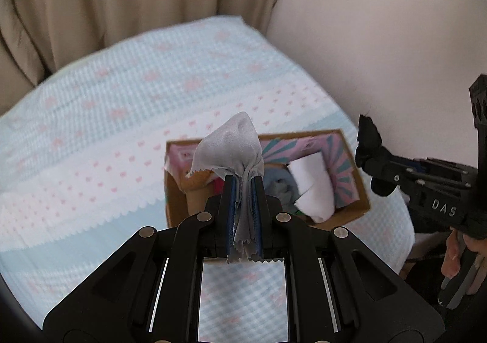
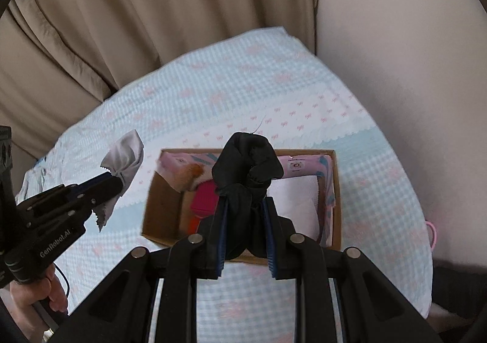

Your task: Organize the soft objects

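Left claw [image 1: 243, 183] grips a grey cloth [image 1: 231, 145], right claw [image 2: 243, 203] a black cloth [image 2: 248, 166]; best lowered well inside the box [image 2: 331, 191] before letting go.

**What I can't make out**

My grey cloth [image 1: 234, 148] and black cloth [image 2: 248, 172] hang in front of the cardboard box [image 2: 164, 206], hiding much of its contents. The bedspread [image 1: 106, 118] pattern is smeared by blur. The hand [image 2: 36, 297] at the lower left edge is cut off.
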`<state>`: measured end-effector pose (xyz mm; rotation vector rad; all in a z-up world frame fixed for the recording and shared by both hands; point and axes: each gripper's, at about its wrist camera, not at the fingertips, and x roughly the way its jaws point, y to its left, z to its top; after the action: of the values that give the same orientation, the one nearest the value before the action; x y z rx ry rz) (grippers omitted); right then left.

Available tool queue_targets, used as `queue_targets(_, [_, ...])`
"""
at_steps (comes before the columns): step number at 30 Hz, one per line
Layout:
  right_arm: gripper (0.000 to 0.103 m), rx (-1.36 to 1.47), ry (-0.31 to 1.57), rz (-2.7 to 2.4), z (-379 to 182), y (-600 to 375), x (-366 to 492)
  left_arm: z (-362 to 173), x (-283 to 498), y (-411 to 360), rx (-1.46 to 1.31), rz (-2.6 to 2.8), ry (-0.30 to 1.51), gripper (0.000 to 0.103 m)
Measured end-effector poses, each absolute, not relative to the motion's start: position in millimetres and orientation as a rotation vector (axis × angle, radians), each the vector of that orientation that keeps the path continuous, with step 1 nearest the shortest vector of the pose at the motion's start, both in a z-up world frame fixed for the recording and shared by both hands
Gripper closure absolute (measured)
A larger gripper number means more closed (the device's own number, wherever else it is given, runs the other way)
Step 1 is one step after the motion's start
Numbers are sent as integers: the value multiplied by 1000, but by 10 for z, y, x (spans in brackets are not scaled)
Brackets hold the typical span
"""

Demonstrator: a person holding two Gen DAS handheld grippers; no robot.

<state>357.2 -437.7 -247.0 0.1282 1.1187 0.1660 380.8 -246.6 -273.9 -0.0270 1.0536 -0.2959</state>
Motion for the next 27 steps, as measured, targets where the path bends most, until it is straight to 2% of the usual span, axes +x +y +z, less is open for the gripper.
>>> queue_targets(7, [83,172,1216,240,-2988,-4451,3940,-3443,4019,-2509,-34,-214,1204,94])
queue_targets(14, [83,211,1307,304,-3292,-4319,4190,-3690,4086,-2438,-28,-145,1274,94])
queue_targets(16, [79,214,1332,318,-3344,-4278,4260,-3718,4098,-2430,3,-122,1285,92])
queue_targets(17, [70,219,1340,323,-3366,-4267,4288,-3729,4106,-2430,13,-115,1296,85])
queue_targets(18, [48,217,1341,324,-3388,-4260,4327,-3735,4115,-2432,22,-108,1303,76])
queue_targets(19, [37,211,1339,325,-3395,-4252,4344,-3726,4112,-2442,34,-106,1303,39])
queue_targets(20, [19,206,1337,326,-3402,-4245,4360,-3714,4105,-2456,45,-114,1299,0])
queue_targets(21, [12,204,1336,329,-3397,-4236,4371,-3698,4116,-2465,50,-125,1283,1])
queue_targets(27, [11,188,1338,266,-3371,-4290,4369,-3705,4103,-2441,39,-145,1270,0])
